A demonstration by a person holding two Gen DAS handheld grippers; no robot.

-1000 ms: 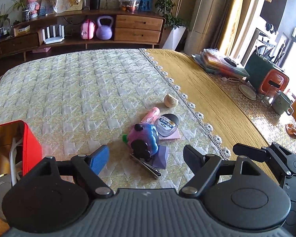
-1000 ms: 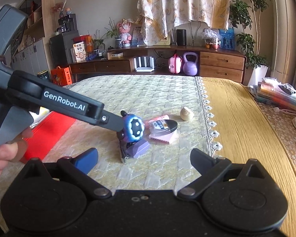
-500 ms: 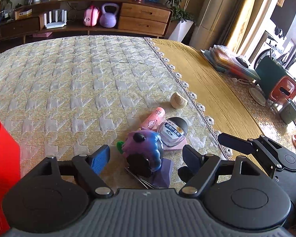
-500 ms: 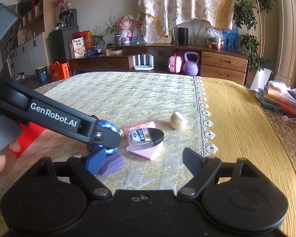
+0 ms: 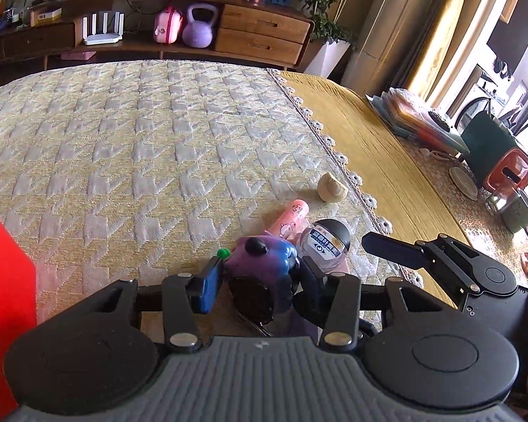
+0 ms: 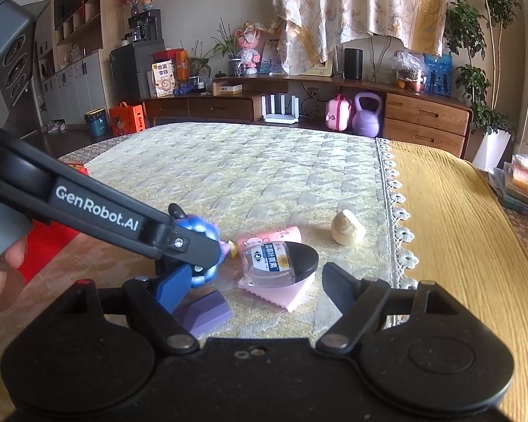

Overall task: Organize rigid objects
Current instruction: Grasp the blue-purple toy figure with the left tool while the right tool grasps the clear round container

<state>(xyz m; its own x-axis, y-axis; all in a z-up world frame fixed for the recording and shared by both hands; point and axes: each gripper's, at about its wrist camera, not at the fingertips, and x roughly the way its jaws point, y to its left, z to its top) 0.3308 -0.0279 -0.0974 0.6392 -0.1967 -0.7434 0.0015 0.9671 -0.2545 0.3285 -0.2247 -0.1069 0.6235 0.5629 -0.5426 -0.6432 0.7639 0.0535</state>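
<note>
A small pile lies on the quilted cloth near its lace edge: a blue-purple round toy (image 5: pixel 264 267), a clear jar with a black lid (image 5: pixel 325 244), a pink tube (image 5: pixel 290 218), a purple block (image 6: pixel 204 311), a pink cloth (image 6: pixel 285 295) and a beige lump (image 5: pixel 331 188). My left gripper (image 5: pixel 255 283) has closed on the round toy, one finger on each side; it also shows in the right wrist view (image 6: pixel 193 246). My right gripper (image 6: pixel 253 292) is open and empty, just short of the jar (image 6: pixel 274 260).
A red box (image 5: pixel 3 281) stands at the left edge. Stacked books (image 5: pixel 419 123), a green container (image 5: pixel 485 151) and a mug (image 5: pixel 517 211) sit on the table's right side. A wooden sideboard (image 6: pixel 334 105) with a purple kettlebell (image 6: pixel 368 114) runs along the far wall.
My left gripper moved forward and down onto the round toy and its fingers closed on it. My right gripper moved closer to the jar and stayed open.
</note>
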